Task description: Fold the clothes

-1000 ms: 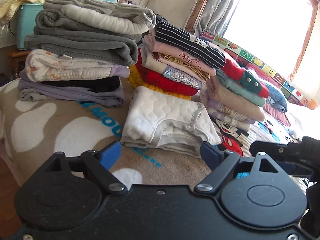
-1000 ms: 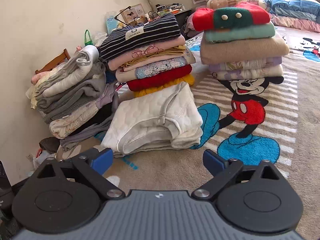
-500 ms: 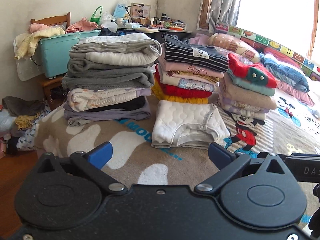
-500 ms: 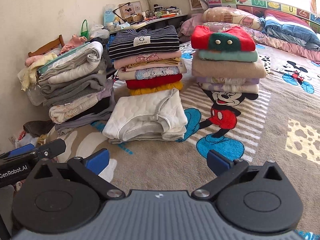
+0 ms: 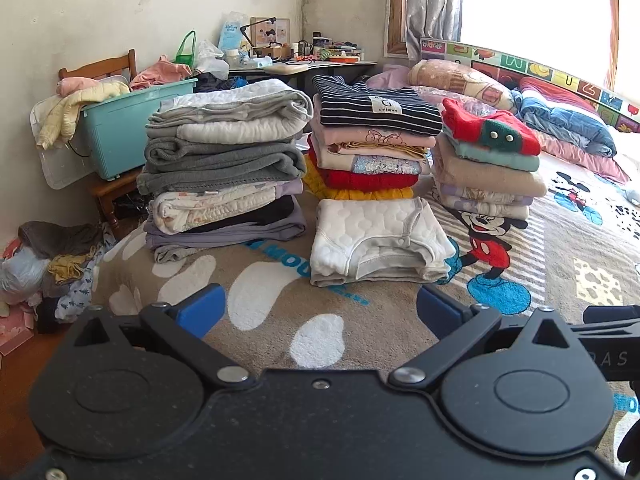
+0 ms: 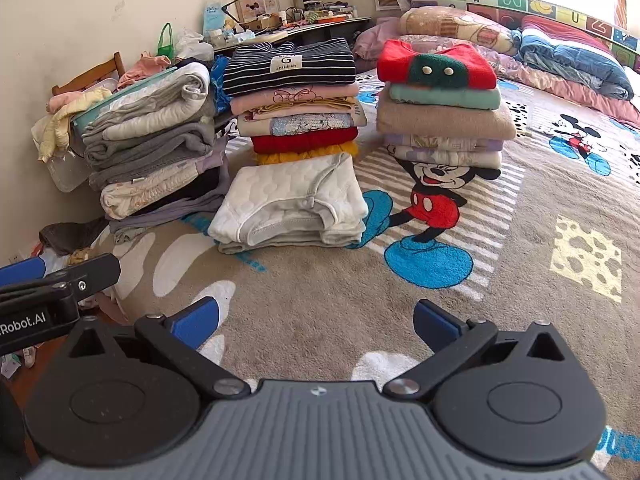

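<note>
Near the bed's (image 5: 592, 280) front edge lies your folded white quilted garment (image 5: 378, 240), soft, light, floppy; grip doubled hems, with left gripper (image 5: 320, 310) and right gripper (image 6: 316, 322) wide open, empty.

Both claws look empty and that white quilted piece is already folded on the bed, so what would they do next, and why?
Probably swing toward the loose clothes heaped on the floor at the bed's left to fetch another piece. The left gripper and right gripper are both open and hold nothing, the white quilted garment lies folded in front of the stacks, and nothing unfolded shows on the blanket.
</note>
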